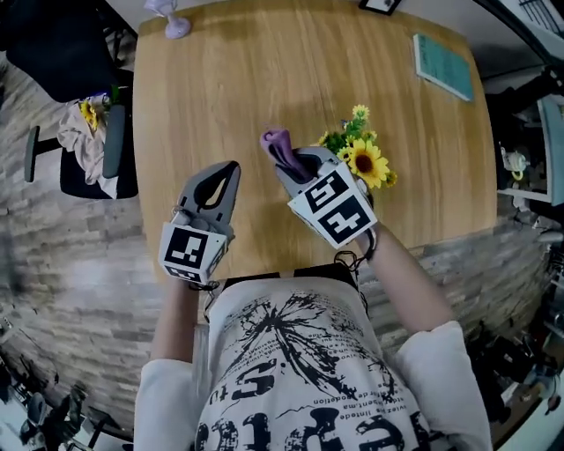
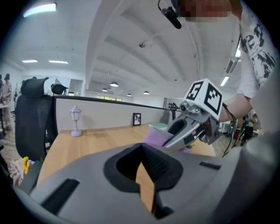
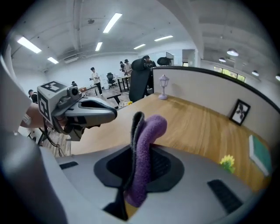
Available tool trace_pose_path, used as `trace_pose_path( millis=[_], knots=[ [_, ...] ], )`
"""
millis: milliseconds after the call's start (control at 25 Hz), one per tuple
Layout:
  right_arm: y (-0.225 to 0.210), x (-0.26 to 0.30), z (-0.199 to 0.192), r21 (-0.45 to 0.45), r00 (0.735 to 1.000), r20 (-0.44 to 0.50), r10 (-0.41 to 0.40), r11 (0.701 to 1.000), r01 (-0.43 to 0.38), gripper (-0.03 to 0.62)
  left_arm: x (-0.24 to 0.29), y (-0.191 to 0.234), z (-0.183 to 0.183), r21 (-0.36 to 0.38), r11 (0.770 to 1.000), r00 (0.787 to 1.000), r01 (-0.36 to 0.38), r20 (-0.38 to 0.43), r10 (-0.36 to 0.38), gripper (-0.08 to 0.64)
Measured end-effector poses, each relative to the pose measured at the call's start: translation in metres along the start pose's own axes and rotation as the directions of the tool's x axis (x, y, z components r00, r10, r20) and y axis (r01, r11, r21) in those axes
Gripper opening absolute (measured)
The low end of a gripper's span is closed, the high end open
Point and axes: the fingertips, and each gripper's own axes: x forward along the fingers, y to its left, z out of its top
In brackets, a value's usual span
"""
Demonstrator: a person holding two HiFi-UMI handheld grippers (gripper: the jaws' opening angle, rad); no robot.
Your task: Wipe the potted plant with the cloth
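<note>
Our right gripper (image 3: 133, 177) is clamped on the purple cloth (image 3: 142, 153). Our left gripper (image 2: 142, 151) has its jaws pressed together with nothing between them.

The right gripper view shows the cloth as a folded strip standing up out of the jaws, long axis along the gripper, its top curling toward the right of the frame. The left gripper view catches only a pale purple edge of the cloth, at centre frame beside the right gripper. In the head view the cloth pokes out at centre frame, pointing to the upper left.

Only the head view shows the potted plant (image 1: 366, 158) well. It sits right of centre, just beside the right gripper, which hides the pot, and its yellow blooms face up at the camera. The right gripper view shows just one yellow bloom at lower right.

The wooden table (image 1: 264, 70) also carries a teal book (image 1: 443, 66) at upper right, a small lavender lamp (image 1: 172, 18) at upper left and a picture frame (image 1: 379, 5) at the top edge. A black office chair (image 1: 62, 44) stands off the table's left side. The gripper views show an open office with ceiling strip lights.
</note>
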Motion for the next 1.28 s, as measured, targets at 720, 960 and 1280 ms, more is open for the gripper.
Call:
trace_pose_path(
  millis=[720,960,1280],
  knots=[
    [-0.018,0.042,-0.086,0.551,0.963,-0.129,-0.237,0.790,0.269,0.078,-0.011,-0.004,-0.052,0.005,0.992,0.989,0.127,-0.072,-0.126,0.003],
    [-0.017,0.037,-0.100,0.677,0.969,-0.129,-0.212,0.695,0.242,0.080,-0.010,-0.009,-0.056,0.004,0.986,0.983,0.165,-0.079,-0.164,0.003],
    [-0.014,0.027,-0.121,0.660,0.970,-0.151,-0.191,0.711,0.242,0.083,0.002,-0.018,-0.048,-0.002,0.984,0.983,0.178,-0.045,-0.178,0.003]
  ],
)
